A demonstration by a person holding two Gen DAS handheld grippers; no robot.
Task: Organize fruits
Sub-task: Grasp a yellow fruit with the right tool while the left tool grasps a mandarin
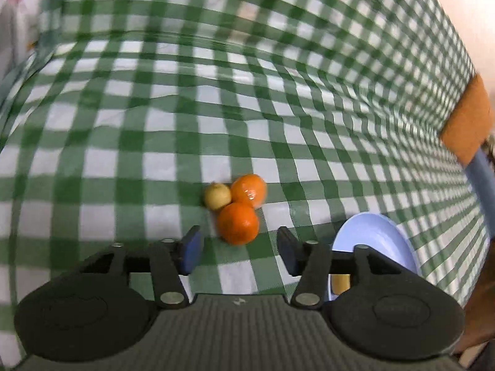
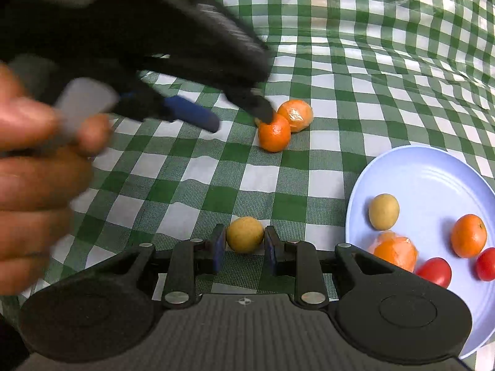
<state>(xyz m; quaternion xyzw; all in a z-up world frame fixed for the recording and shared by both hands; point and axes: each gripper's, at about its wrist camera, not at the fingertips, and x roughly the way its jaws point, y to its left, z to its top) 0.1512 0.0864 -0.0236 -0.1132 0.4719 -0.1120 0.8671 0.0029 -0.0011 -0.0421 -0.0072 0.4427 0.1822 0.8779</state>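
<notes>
Jaws pinching yellow fruit point(image 2: 245, 234), level

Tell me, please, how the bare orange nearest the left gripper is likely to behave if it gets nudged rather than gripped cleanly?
The bare orange is round on a flat checked tablecloth, so it would probably roll. It touches the wrapped orange and the yellow fruit, so a push would likely scatter them. The open left gripper spans it, suggesting an easy, firm grasp.
</notes>
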